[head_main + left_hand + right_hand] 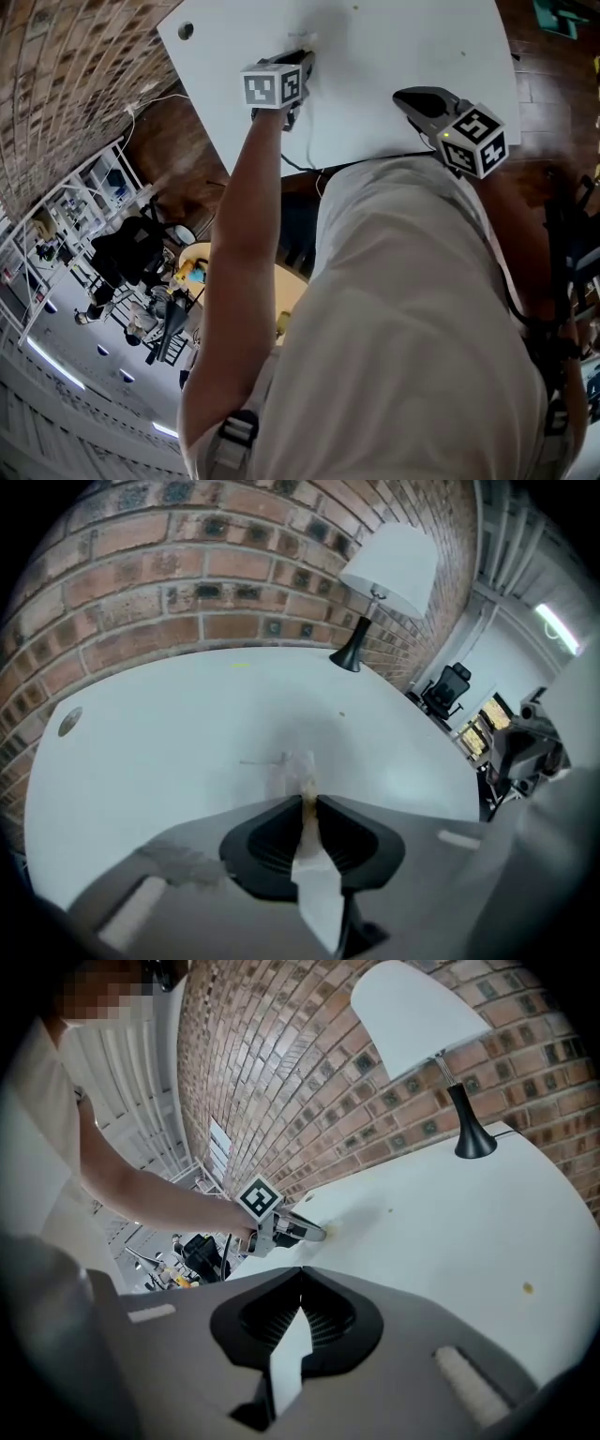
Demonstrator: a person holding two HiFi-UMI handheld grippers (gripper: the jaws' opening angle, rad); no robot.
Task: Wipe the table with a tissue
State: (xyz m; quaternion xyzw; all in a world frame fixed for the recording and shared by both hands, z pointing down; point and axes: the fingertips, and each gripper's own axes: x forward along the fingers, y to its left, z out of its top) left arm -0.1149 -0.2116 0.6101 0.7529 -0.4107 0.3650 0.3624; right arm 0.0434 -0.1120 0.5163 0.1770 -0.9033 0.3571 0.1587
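Gripping a tissue (pixel 298 767), the left claw (pixel 307 804) points steeply down at the white desk (pixel 159 733), its two dark jaws closed on the paper. In the left gripper view the tissue appears as a small, crumpled, whitish wad that sticks out just past the jaw tips and touches the desk surface. Its outline is blurred, and a yellowish-brown tinge shows where the paper is pinched between the tips. In the head view the wad is only a pale fleck at the tip of this claw, on the far part of the desk and to the right of a round cable hole (pixel 185 31) near the desk's corner. The person's bare left arm (pixel 234 272) reaches forward to this claw. The right claw (pixel 300 1272) hangs above the near right part of the desk, well apart from the tissue, with its jaws meeting at the tips and nothing between them. The right gripper view shows the left claw low on the desk at the left, with a faint yellowish patch at its tip, and a small yellow speck (pixel 528 1287) on the surface farther right. A lamp (pixel 389 569) with a black foot and a white shade stands at the far side of the desk, against a brick wall (pixel 187 564).
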